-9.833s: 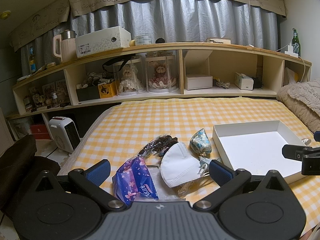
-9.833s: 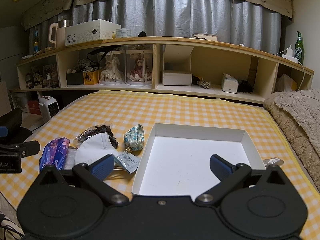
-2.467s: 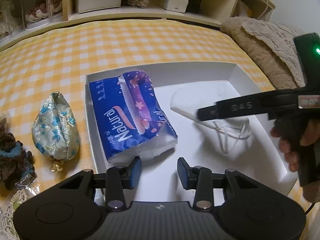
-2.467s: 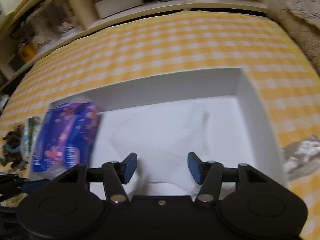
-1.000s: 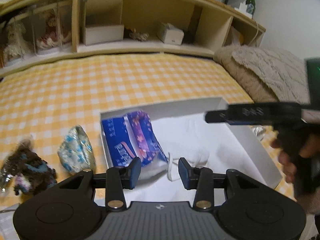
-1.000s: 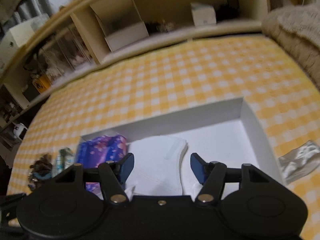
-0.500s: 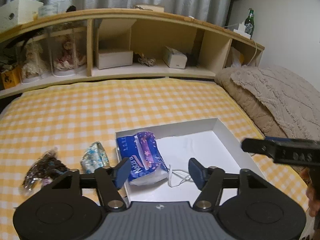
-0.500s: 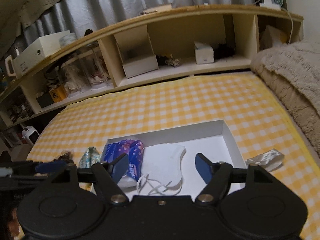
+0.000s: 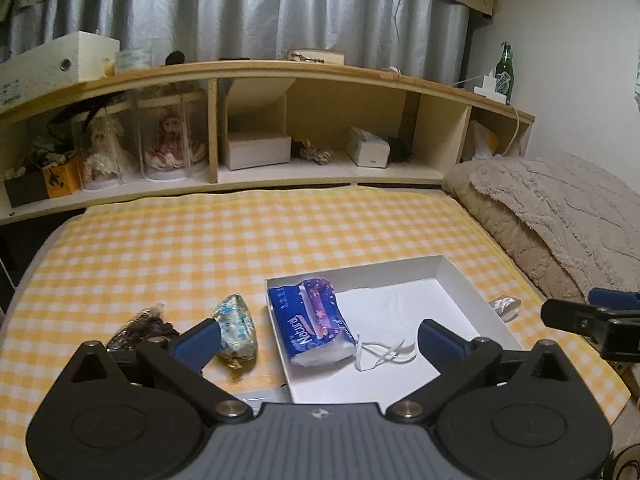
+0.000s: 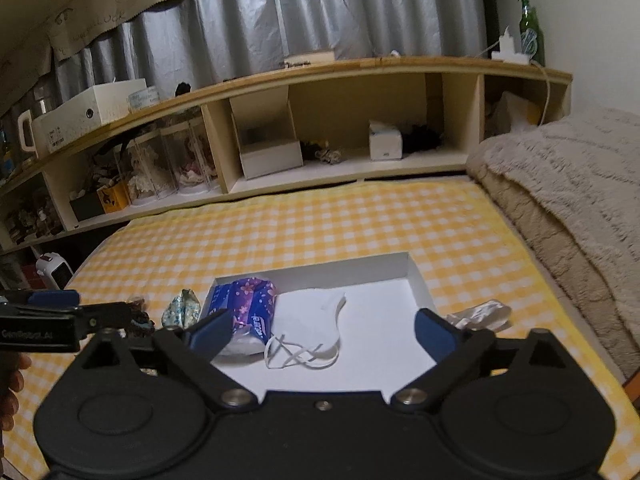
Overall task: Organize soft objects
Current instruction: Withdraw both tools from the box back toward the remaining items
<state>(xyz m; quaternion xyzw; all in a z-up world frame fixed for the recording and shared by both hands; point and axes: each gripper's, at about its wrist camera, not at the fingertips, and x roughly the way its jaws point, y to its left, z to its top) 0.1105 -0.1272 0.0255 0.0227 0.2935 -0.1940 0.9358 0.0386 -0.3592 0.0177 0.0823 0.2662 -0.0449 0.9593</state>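
Light: I read dim, warm indoor lighting.
Edges: strong fisheye bending, dark corners.
Sharpness: right view slightly soft.

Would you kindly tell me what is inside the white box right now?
The white box holds a blue tissue pack and a white face mask; anything beneath them is hidden.

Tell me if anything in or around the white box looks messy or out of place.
Slightly. In the white box, the tissue pack lies askew and the face mask trails tangled ear loops. The patterned pouch and a dark crocheted bundle lie outside on the checked sheet.
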